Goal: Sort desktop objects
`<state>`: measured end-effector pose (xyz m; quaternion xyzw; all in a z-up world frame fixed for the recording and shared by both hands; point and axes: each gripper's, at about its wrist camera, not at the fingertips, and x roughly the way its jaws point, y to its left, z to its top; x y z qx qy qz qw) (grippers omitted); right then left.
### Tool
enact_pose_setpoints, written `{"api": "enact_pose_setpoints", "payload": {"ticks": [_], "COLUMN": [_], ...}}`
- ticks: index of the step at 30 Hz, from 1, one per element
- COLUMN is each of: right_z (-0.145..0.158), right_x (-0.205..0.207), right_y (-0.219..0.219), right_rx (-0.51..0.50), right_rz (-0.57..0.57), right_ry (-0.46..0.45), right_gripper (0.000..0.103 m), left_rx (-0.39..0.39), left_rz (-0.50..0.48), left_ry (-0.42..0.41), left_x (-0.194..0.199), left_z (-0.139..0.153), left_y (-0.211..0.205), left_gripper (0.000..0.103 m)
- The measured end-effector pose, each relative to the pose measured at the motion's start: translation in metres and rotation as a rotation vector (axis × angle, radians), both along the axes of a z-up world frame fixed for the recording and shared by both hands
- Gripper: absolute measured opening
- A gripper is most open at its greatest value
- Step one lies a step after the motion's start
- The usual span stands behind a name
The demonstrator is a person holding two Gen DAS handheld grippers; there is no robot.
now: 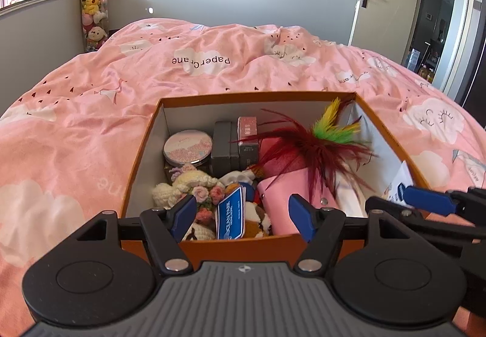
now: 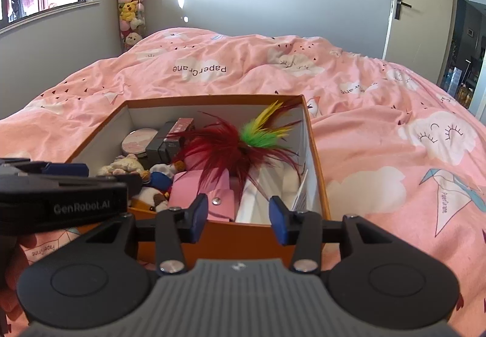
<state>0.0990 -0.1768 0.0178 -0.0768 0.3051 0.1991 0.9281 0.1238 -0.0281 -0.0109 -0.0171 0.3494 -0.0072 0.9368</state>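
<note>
Looks basically done to me: the orange box (image 1: 237, 249) sits on the bed (image 1: 91, 124) already packed with the feather toy (image 1: 316, 142), round tin (image 1: 187, 146), pink wallet (image 1: 288, 197) and crochet bits, nothing loose outside. Both the left hand-held gripper (image 1: 243, 212) and right hand-held gripper (image 2: 238, 215) hover released and empty over its near edge. Readable writing: "PaperCrane" on the duvet, "GenRobot.AI" on the left one's side.

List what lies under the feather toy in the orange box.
Under the feather toy show a pink pouch and white paper. The feathers cover whatever lies deeper in the orange box.
</note>
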Motion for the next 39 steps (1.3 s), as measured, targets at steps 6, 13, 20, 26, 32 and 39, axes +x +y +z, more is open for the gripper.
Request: {"api": "enact_pose_setpoints", "payload": {"ticks": [6,13,20,26,32,39], "right_z": [-0.005,-0.011,-0.015,-0.017,-0.019,-0.021], "right_x": [-0.006,-0.007,-0.006,-0.006,-0.004,-0.003], "right_y": [0.006,0.008,0.005,0.005,0.005,0.005], "right_rx": [-0.009,-0.001,0.007,0.004,-0.001,-0.002], "right_rz": [-0.012,-0.015,-0.010,-0.012,-0.014,-0.016], "right_ry": [-0.022,-0.030,-0.024,-0.021,-0.022,-0.020], "right_gripper": [0.047,0.053,0.055,0.055,0.056,0.056], "left_rx": [-0.002,-0.020,-0.010,-0.013,-0.007,-0.001], "left_rz": [0.005,0.036,0.048,0.051,0.061,0.069], "left_ry": [-0.017,-0.024,-0.038,-0.027,-0.026,-0.025], "left_x": [-0.004,-0.006,-0.010,-0.010,-0.010,-0.009], "left_z": [-0.010,-0.018,-0.021,-0.023,-0.024,-0.025], "left_y": [0.002,0.008,0.006,0.007,0.007,0.007], "left_gripper": [0.079,0.084,0.086,0.087,0.087,0.087]}}
